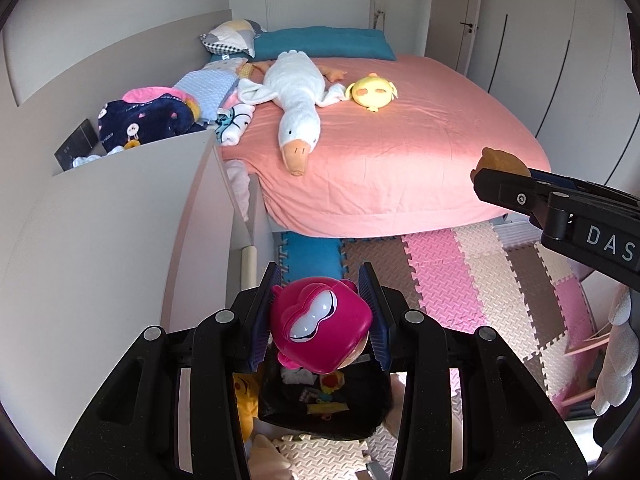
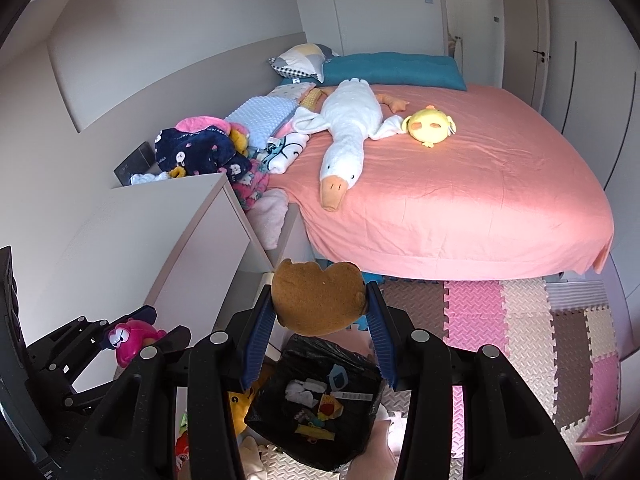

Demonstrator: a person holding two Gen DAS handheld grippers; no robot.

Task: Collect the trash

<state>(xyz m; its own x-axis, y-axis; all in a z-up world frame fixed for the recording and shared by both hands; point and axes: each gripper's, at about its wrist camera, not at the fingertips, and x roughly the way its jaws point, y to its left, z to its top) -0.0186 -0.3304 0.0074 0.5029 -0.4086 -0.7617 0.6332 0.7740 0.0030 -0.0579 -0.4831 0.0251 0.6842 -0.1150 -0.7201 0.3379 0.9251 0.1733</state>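
Note:
My left gripper is shut on a magenta plastic toy head with white eyes and holds it above a black trash bag that holds several scraps. My right gripper is shut on a brown plush toy and holds it above the same bag. In the left wrist view the right gripper enters from the right with the brown plush. In the right wrist view the left gripper and the magenta toy show at lower left.
A bed with a pink sheet carries a white goose plush, a yellow chick plush and a pile of clothes. A white cabinet stands at the left. Foam puzzle mats cover the floor.

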